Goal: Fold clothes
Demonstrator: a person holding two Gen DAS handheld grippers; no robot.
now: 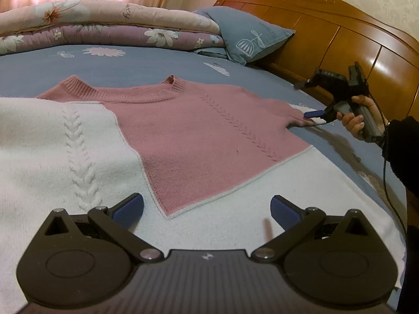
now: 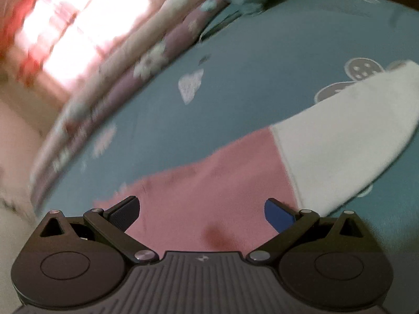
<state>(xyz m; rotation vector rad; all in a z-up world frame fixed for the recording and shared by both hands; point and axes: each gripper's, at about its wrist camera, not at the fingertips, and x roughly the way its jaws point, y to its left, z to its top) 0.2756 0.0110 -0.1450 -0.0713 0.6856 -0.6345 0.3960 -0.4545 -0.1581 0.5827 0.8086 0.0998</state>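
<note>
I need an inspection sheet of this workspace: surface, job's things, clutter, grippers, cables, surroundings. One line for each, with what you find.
Surface: bed sheet, blue-grey with white prints; smooth where it shows.
Job's things: pink and white sweater lying flat, collar toward the quilt; one sleeve stretched out sideways.
Clutter: nothing seen on the sheet beside the sweater.
Grippers: left gripper open, over the white lower part. Right gripper open, over the pink part of the sleeve; right wrist view is blurred.
Cables: one black cable hangs from the right gripper near the bed edge.
Surroundings: folded floral quilt, blue pillow, wooden headboard, curtained window.
</note>
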